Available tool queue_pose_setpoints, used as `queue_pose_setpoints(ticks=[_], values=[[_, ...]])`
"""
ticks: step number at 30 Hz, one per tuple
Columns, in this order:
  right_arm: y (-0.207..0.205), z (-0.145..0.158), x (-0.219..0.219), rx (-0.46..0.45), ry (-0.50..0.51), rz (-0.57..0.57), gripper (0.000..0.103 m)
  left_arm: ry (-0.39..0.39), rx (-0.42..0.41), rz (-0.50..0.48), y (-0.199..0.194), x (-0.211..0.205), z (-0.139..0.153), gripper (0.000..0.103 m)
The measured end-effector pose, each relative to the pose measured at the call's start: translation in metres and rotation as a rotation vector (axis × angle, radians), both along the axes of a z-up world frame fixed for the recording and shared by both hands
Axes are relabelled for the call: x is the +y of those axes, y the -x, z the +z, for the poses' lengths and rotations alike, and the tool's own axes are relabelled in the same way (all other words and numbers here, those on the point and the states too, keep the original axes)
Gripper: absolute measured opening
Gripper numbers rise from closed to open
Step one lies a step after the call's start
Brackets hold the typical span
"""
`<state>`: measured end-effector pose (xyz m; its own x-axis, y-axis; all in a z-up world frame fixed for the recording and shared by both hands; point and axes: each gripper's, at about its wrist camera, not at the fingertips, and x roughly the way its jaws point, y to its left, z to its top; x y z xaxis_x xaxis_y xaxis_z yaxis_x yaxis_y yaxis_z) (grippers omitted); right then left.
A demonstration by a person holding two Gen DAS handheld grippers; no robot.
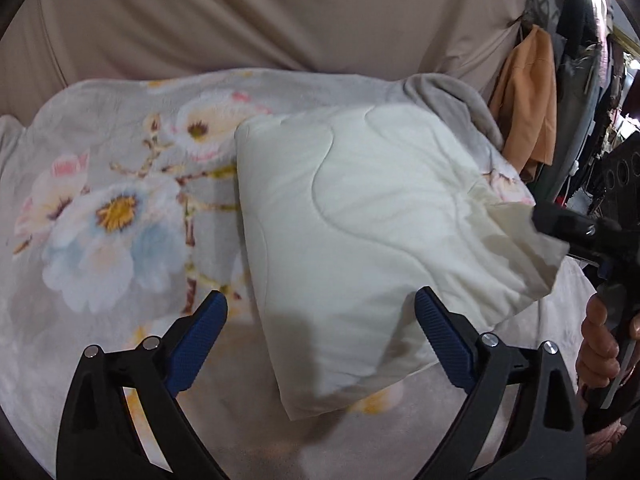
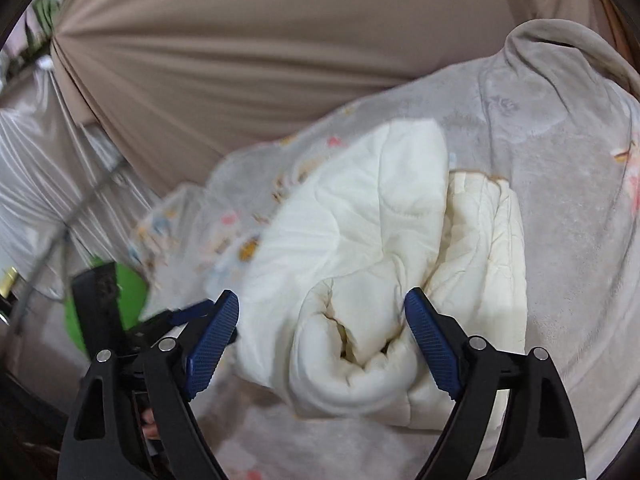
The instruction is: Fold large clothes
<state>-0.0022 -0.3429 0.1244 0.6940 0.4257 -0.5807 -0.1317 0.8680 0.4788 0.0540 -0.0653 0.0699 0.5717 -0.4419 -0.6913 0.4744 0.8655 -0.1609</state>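
Note:
A folded white quilted piece (image 1: 360,216) lies on a grey flowered blanket (image 1: 120,208). My left gripper (image 1: 320,320) is open and empty, just in front of the piece's near edge. In the right wrist view the same piece (image 2: 360,260) shows as a thick rolled bundle. My right gripper (image 2: 322,320) is open, its blue pads on either side of the bundle's near end without closing on it. The right gripper also shows in the left wrist view (image 1: 568,228) at the piece's right corner, a hand (image 1: 600,340) below it.
A beige sheet (image 1: 260,12) hangs behind the bed. Hanging clothes, one orange (image 1: 524,100), crowd the right side. In the right wrist view, the left gripper's body (image 2: 100,312) and a green object (image 2: 132,300) sit at the left, with silvery fabric (image 2: 36,184) beyond.

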Motion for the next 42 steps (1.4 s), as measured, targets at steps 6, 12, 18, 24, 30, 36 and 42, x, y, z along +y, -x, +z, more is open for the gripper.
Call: queue_pose_setpoints(ticks=[6, 12, 18, 24, 30, 36, 42], values=[[0.009, 0.001, -0.021, -0.126, -0.01, -0.033, 0.015, 0.042, -0.025, -0.06, 0.003, -0.015, 0.012, 0.091], [0.015, -0.052, -0.06, -0.035, -0.025, -0.163, 0.014, -0.015, -0.003, -0.121, -0.001, -0.053, -0.003, 0.093], [0.001, -0.098, -0.068, 0.046, -0.029, -0.169, 0.013, -0.136, -0.038, -0.087, -0.004, -0.077, -0.039, 0.098], [0.007, -0.081, -0.057, 0.023, 0.026, -0.178, 0.02, -0.108, 0.004, -0.067, -0.008, -0.066, -0.035, 0.098], [0.023, 0.001, -0.051, -0.159, 0.088, -0.233, 0.03, -0.018, -0.133, -0.047, 0.005, -0.04, 0.036, 0.093], [-0.048, 0.05, -0.02, -0.209, 0.167, -0.225, 0.03, -0.046, -0.216, -0.017, -0.017, -0.076, 0.067, 0.093], [-0.135, -0.009, -0.017, -0.02, 0.31, -0.268, 0.029, -0.134, -0.146, 0.0, -0.059, -0.114, 0.033, 0.093]])
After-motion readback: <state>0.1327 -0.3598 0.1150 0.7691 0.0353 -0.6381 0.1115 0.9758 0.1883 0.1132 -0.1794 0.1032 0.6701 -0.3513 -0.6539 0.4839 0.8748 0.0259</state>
